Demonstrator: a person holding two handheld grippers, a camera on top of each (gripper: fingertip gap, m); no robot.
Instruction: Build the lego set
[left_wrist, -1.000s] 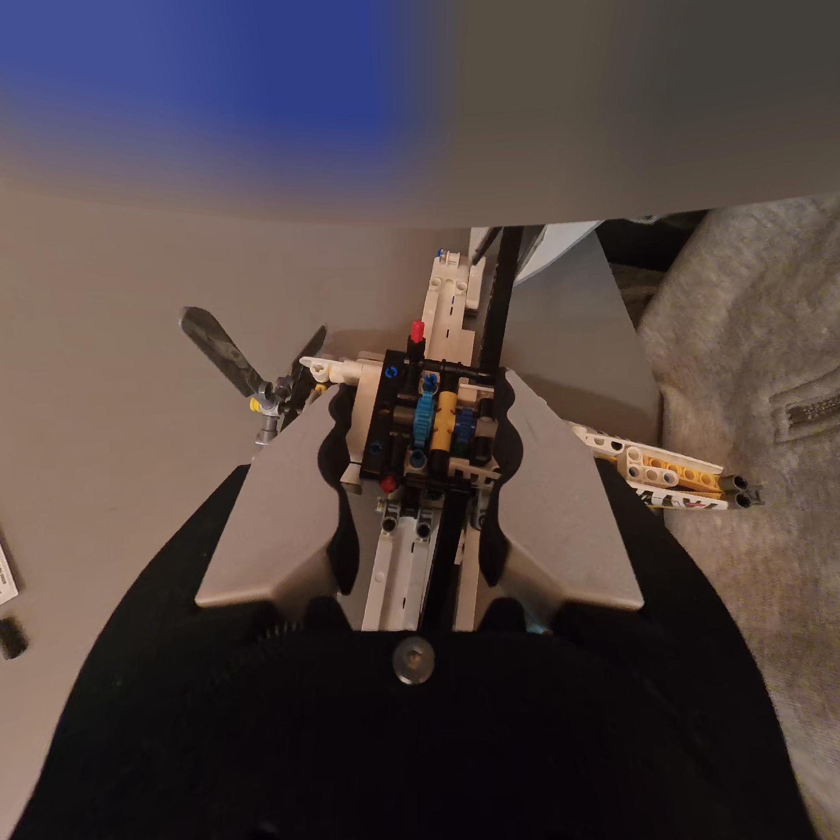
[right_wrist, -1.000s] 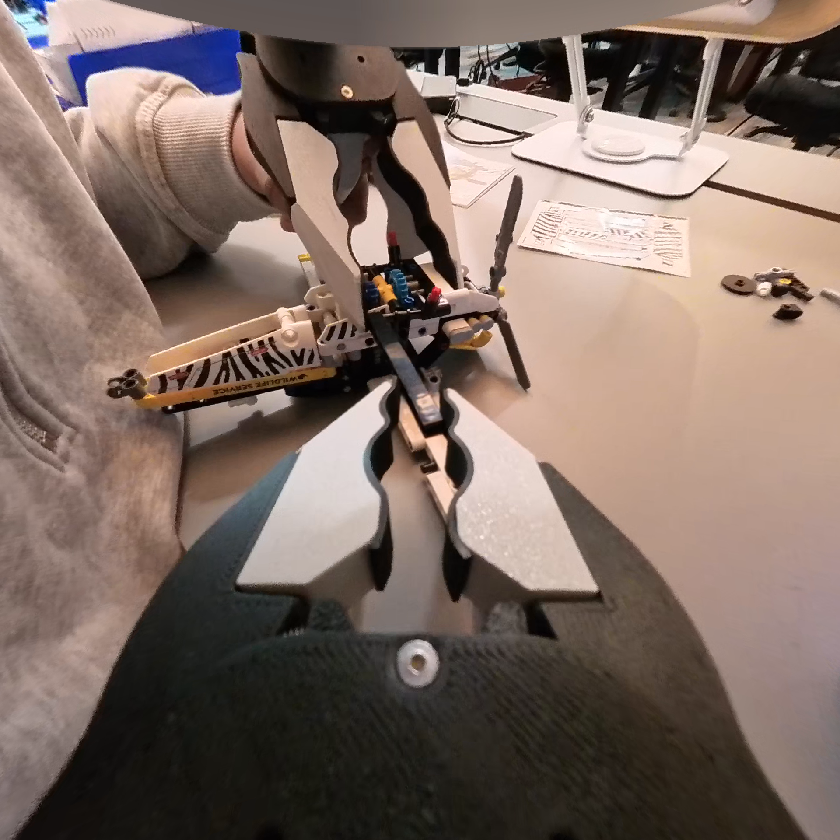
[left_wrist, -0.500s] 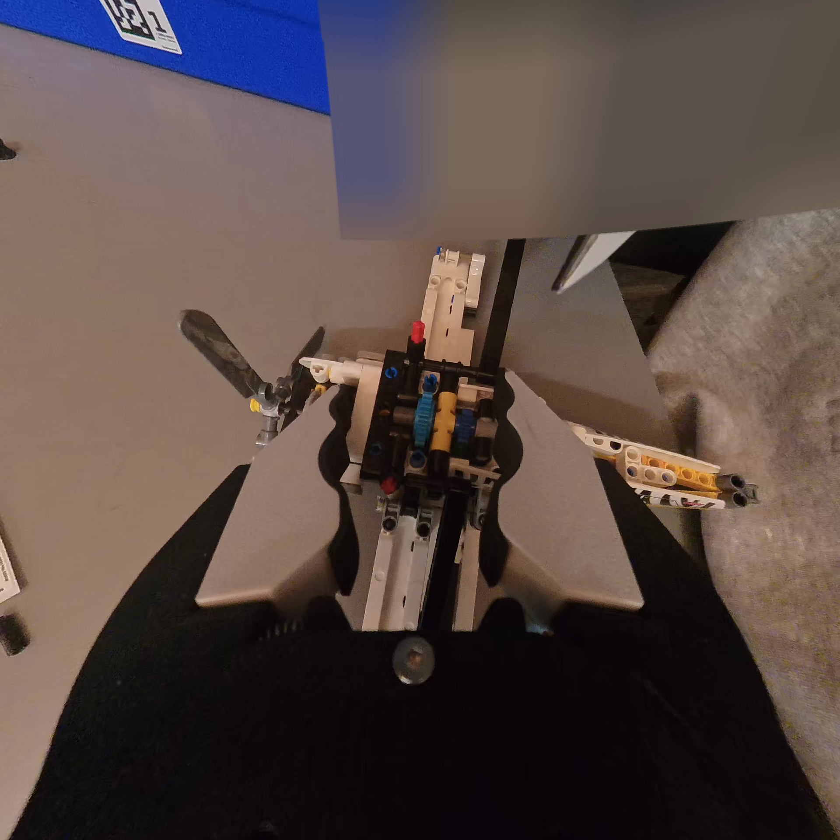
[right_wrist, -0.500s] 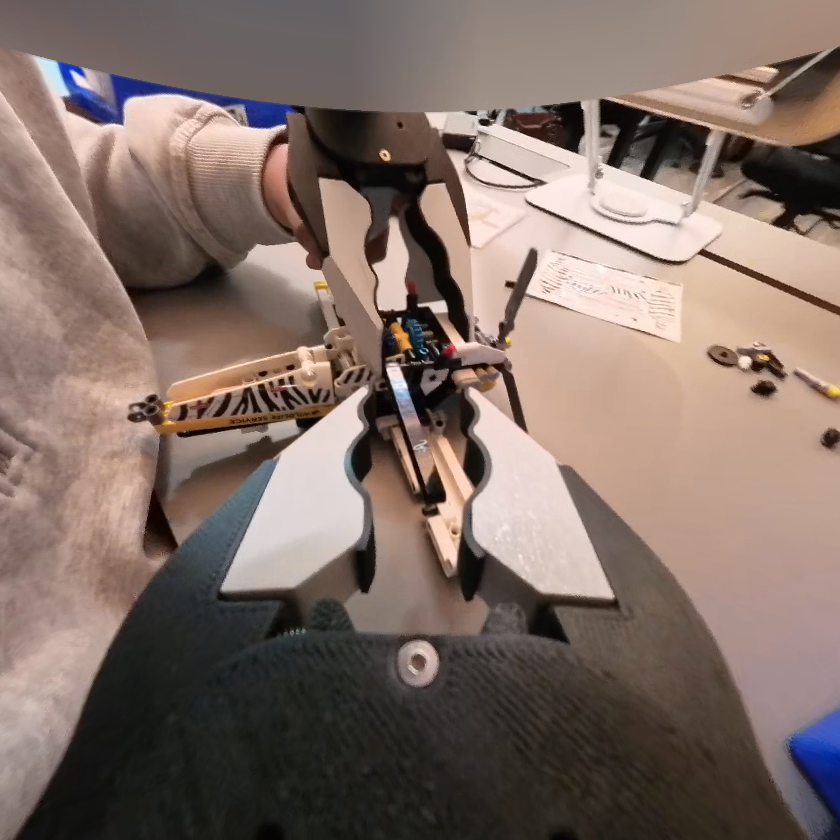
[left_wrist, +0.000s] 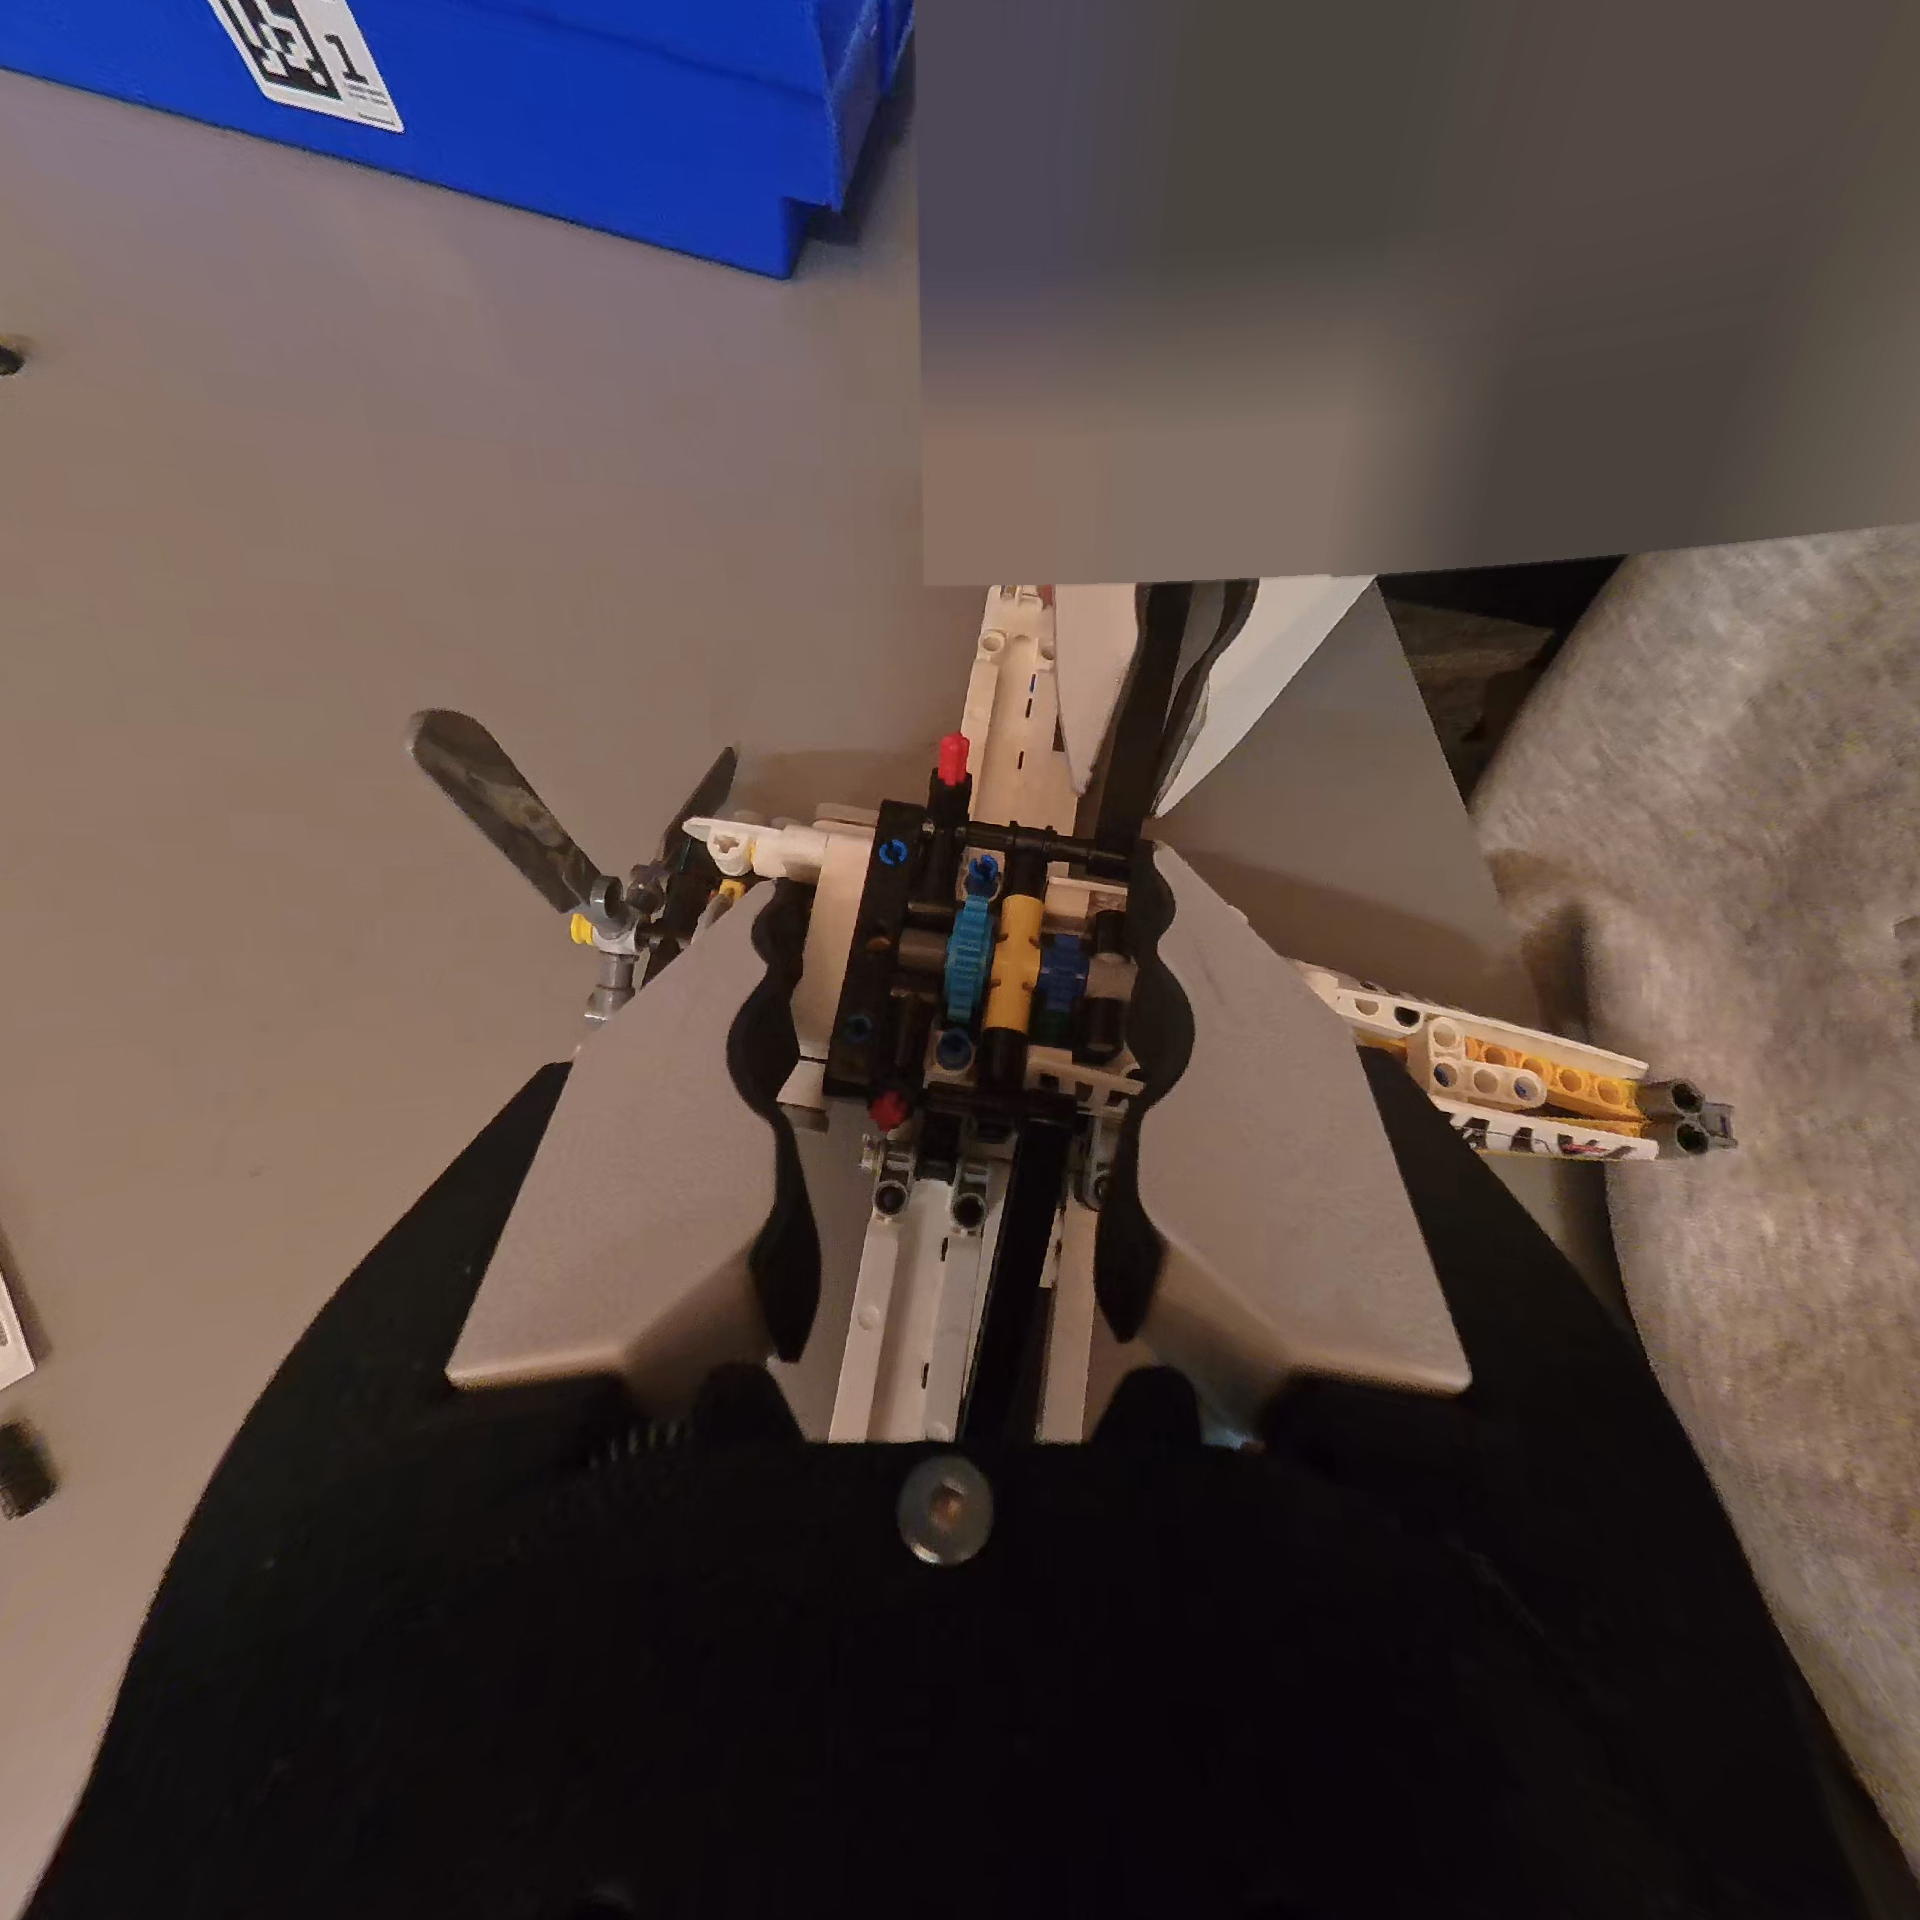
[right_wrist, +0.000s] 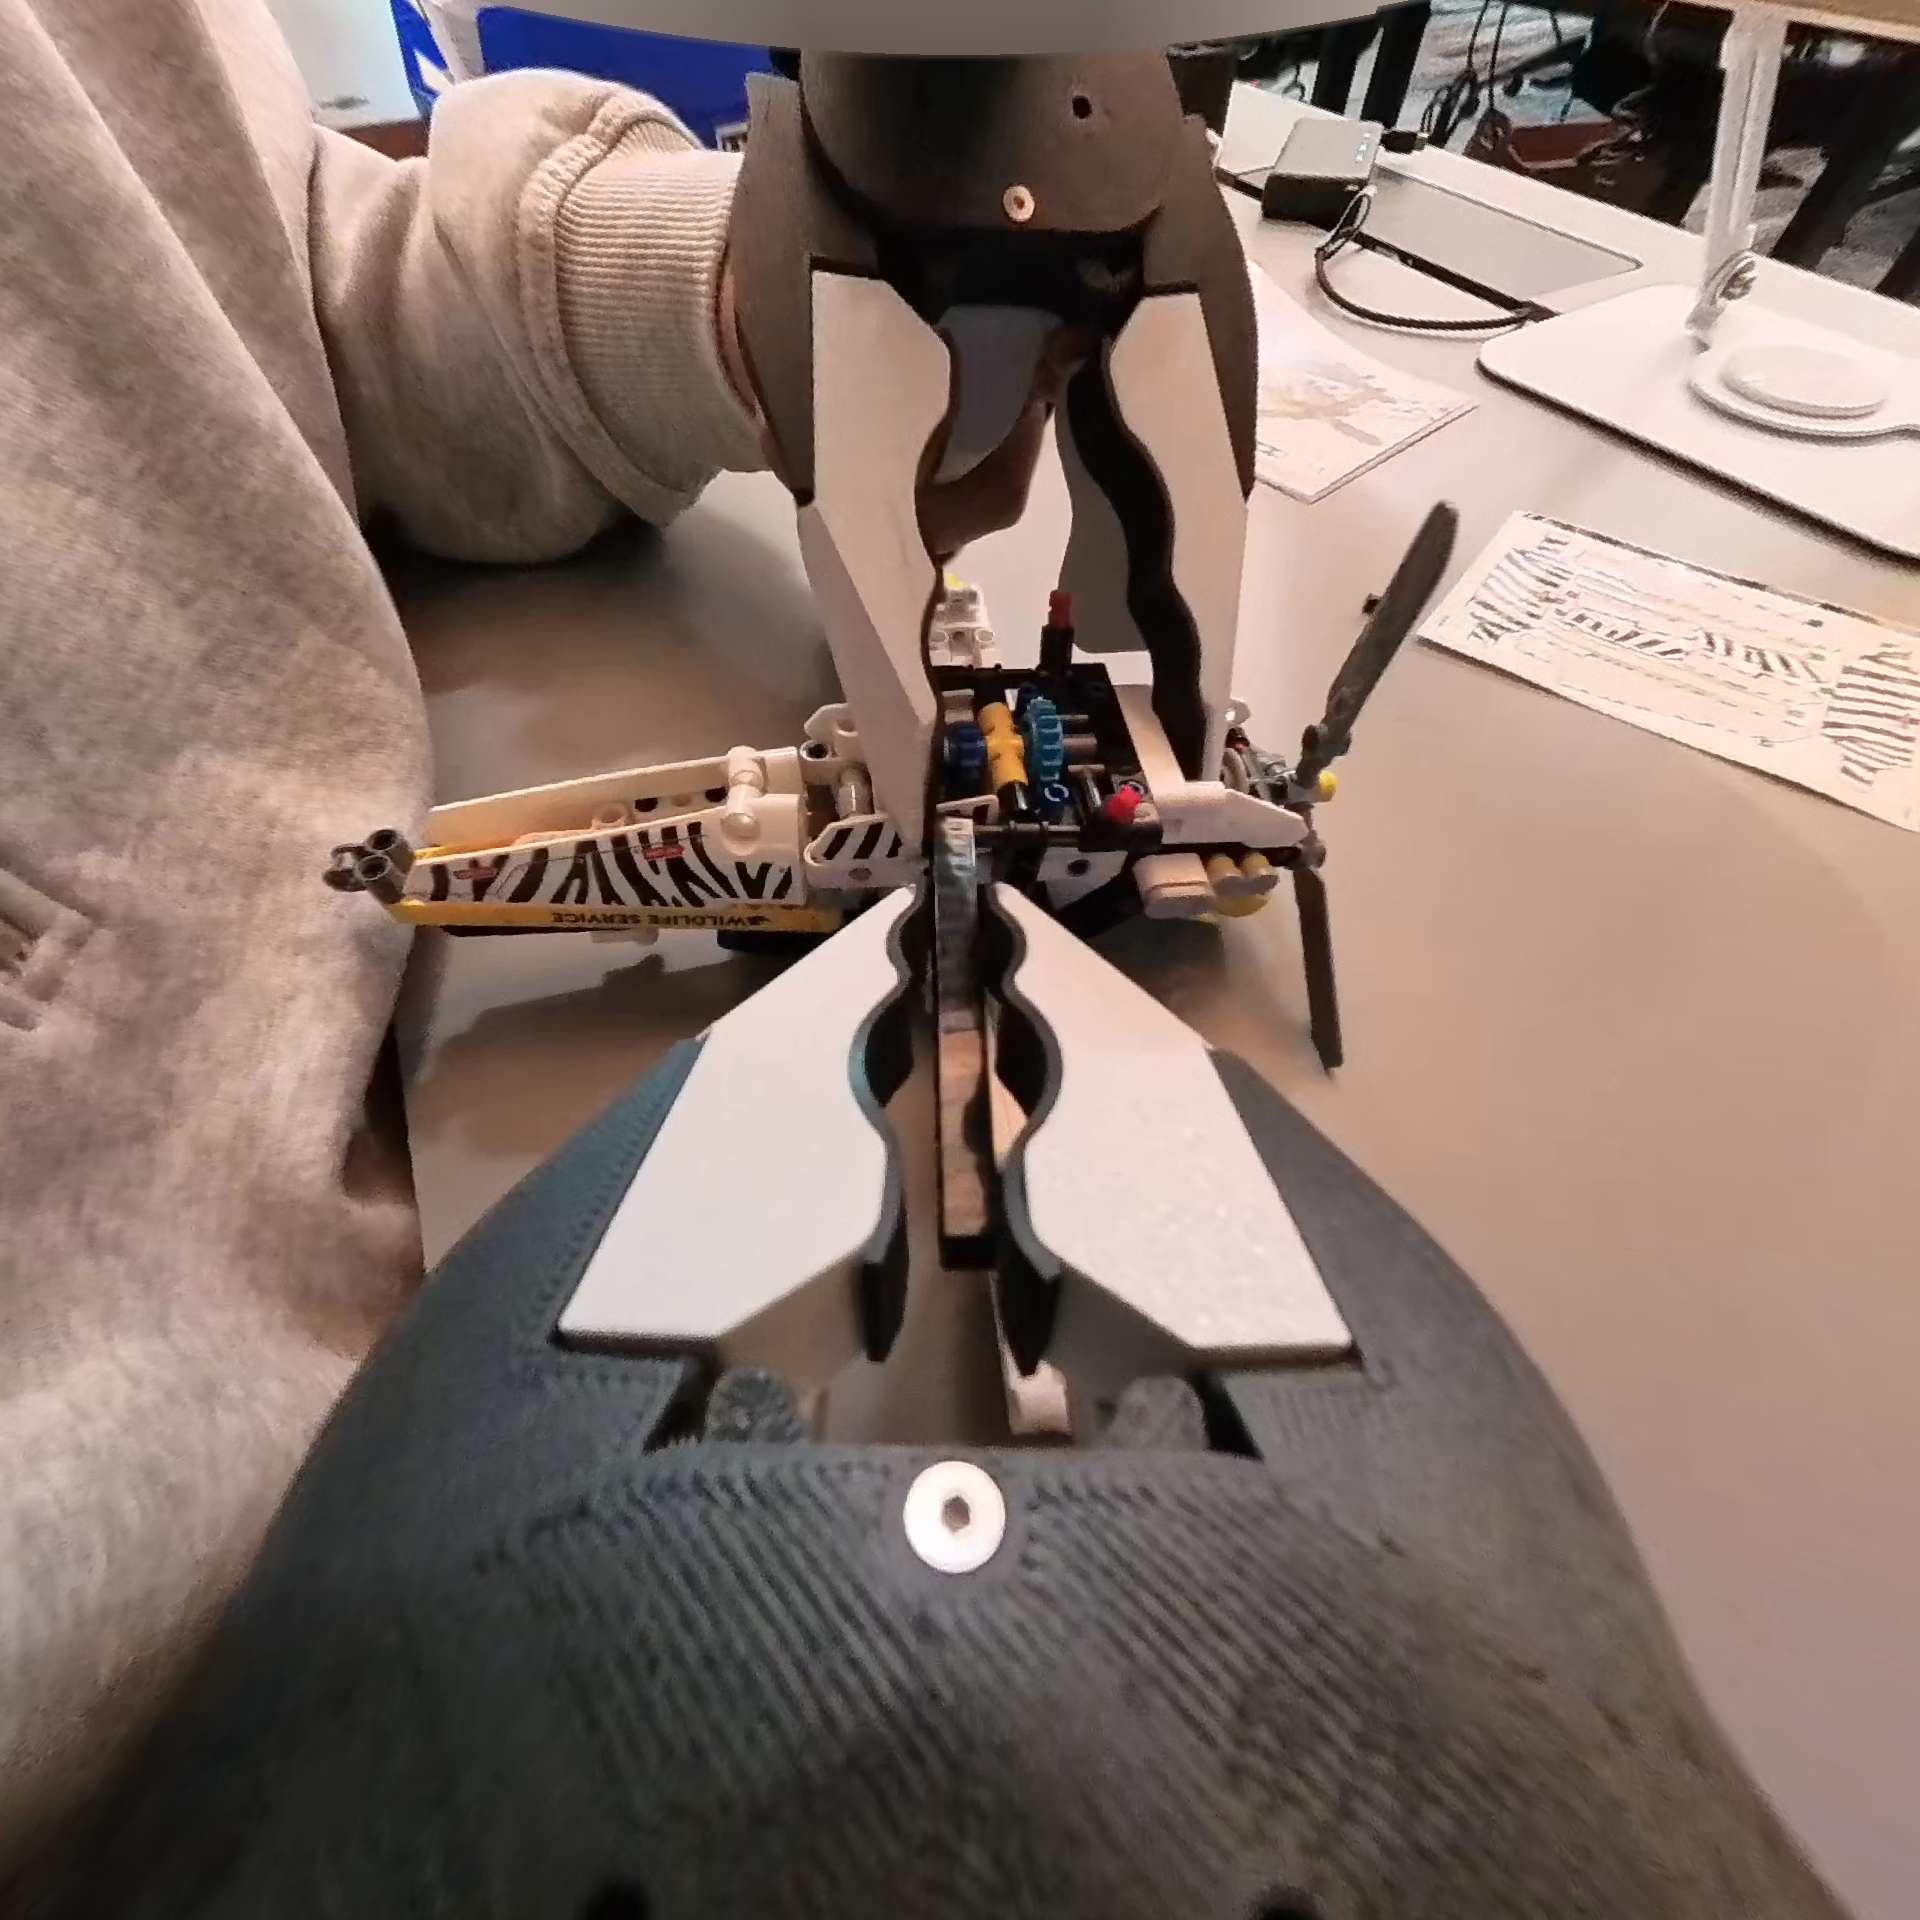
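A lego plane (left_wrist: 997, 966) with a black geared core, a grey propeller (left_wrist: 499, 800) and a zebra-striped tail (right_wrist: 623, 873) rests on the grey table. My left gripper (left_wrist: 966, 935) is shut on its core, one finger on each side; it also shows from the front in the right wrist view (right_wrist: 1018, 520). My right gripper (right_wrist: 961, 904) is shut on a long black blade-like piece (right_wrist: 956, 1039) that stands on edge between its fingers and reaches the plane's core. The same piece shows in the left wrist view (left_wrist: 1023, 1247), running under the core.
A blue bin (left_wrist: 520, 104) stands at the far side. A sticker sheet (right_wrist: 1683, 655) and a white lamp base (right_wrist: 1766, 384) lie to the right. A person's grey sleeve (right_wrist: 208, 623) fills the left. Small black parts (left_wrist: 21, 1475) lie at the table's left. My left and right fingertips are right by each other.
My right gripper has moved closer to the plane and its fingers have narrowed onto the black piece, which has turned from flat to on edge. The left gripper keeps its hold.
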